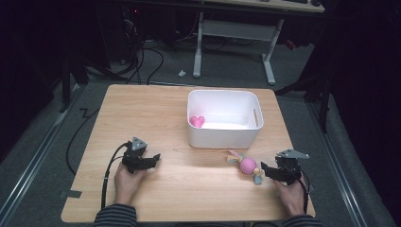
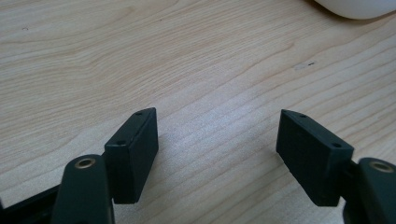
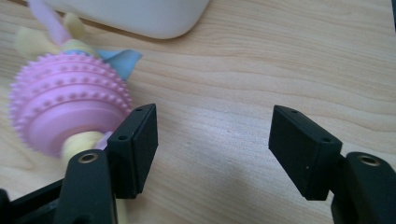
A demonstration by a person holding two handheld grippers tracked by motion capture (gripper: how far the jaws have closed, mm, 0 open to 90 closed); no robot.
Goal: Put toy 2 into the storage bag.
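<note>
A pink studded ball toy with pastel cloth tails (image 1: 247,165) lies on the wooden table just in front of a white bin (image 1: 222,140). A pink heart (image 1: 197,121) rests inside the bin at its left. My right gripper (image 1: 266,170) sits at the toy's right, open, with nothing between its jaws. In the right gripper view the toy (image 3: 65,107) lies beside and outside the gripper's (image 3: 212,149) left jaw. My left gripper (image 1: 152,160) rests on the table at the left, open; bare wood shows between the jaws of this gripper (image 2: 217,154).
The white bin's corner (image 3: 140,18) shows close ahead in the right gripper view, and its rim (image 2: 359,7) at the top right in the left gripper view. Bare tabletop (image 1: 194,184) lies between the hands. A desk frame (image 1: 234,42) stands beyond the table.
</note>
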